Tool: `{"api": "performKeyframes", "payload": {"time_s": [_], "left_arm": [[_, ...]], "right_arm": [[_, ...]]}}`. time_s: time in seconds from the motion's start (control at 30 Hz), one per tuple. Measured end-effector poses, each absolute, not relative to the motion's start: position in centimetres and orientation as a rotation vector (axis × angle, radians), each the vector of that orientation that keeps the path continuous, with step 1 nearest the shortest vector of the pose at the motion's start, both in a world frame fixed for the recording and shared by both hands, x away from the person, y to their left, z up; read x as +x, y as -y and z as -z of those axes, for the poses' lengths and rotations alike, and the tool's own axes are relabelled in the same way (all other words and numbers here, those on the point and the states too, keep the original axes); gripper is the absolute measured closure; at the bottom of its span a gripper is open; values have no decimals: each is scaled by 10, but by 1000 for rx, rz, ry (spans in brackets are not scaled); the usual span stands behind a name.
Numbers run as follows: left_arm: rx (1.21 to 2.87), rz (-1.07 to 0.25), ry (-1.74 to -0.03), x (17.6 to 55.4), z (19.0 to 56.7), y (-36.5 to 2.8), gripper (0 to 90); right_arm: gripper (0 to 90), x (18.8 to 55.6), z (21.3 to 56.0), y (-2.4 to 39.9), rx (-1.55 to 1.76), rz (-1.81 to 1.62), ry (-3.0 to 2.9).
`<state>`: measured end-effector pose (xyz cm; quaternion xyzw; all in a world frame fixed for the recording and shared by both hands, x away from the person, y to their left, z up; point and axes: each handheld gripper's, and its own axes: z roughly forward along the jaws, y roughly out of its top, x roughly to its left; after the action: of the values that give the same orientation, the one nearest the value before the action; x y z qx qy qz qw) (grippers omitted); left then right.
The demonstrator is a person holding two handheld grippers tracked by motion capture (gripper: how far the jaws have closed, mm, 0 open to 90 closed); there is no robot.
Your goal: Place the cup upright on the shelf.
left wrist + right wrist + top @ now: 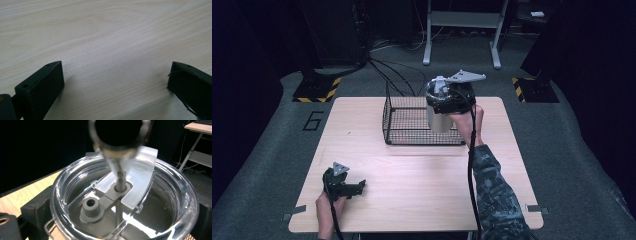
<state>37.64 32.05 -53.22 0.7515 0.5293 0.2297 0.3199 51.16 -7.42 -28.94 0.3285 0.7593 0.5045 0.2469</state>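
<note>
R gripper (443,102) clamps silver steel tumbler w/ clear plastic lid (439,117), held over black wire basket (402,134) at table's 12 o'clock. Tumbler could slip, hit rim. L gripper (354,188) open, empty, 7 o'clock.

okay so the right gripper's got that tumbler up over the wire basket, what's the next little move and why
Probably lower it straight down. The right gripper holds the tumbler upright above the wire basket, not yet inside. The left gripper rests open on the table.
</note>
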Motion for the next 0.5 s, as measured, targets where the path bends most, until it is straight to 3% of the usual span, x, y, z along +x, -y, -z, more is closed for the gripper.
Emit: {"api": "performKeyframes", "payload": {"time_s": [0.5], "left_arm": [[1992, -603, -1385, 376, 532, -321, 3]], "right_arm": [[35, 539, 294, 68, 954, -1378, -2055]]}}
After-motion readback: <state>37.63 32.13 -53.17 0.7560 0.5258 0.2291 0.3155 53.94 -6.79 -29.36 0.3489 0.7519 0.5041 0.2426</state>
